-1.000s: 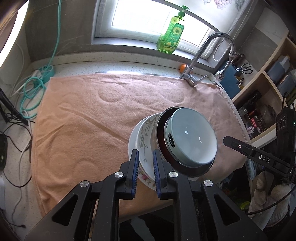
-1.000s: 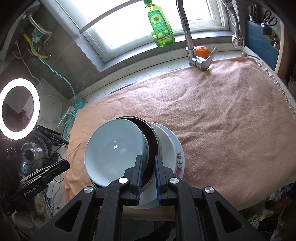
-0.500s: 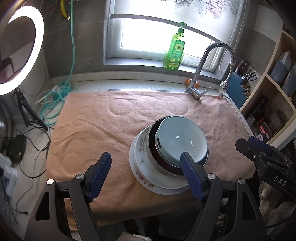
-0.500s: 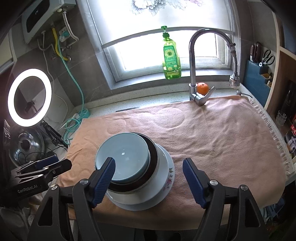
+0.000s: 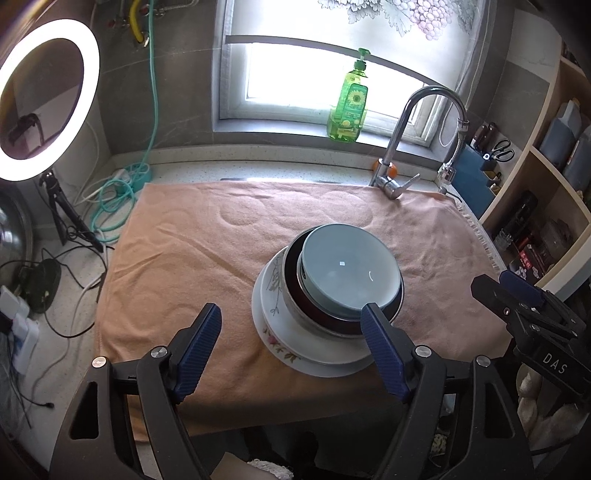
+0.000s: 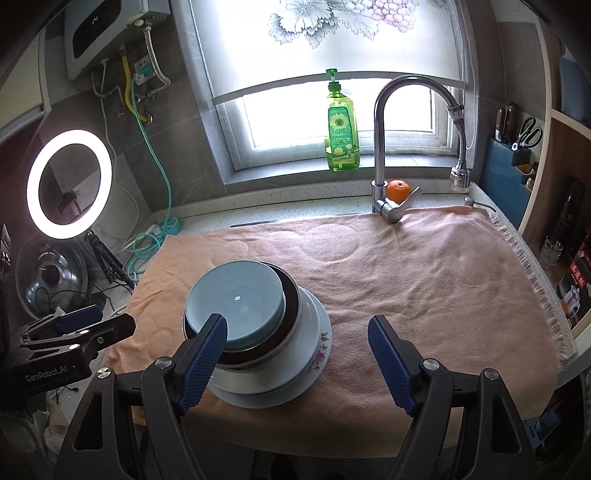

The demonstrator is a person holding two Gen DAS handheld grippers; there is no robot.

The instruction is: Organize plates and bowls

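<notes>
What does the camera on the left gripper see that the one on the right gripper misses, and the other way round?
Only the left wrist view shows the shelf with dark bottles. Only the right wrist view shows the water heater, the pot lid and the whole orange. Both show the blue bowl nested in a dark bowl on a flowered plate, the towel, tap, green bottle and ring light.
</notes>
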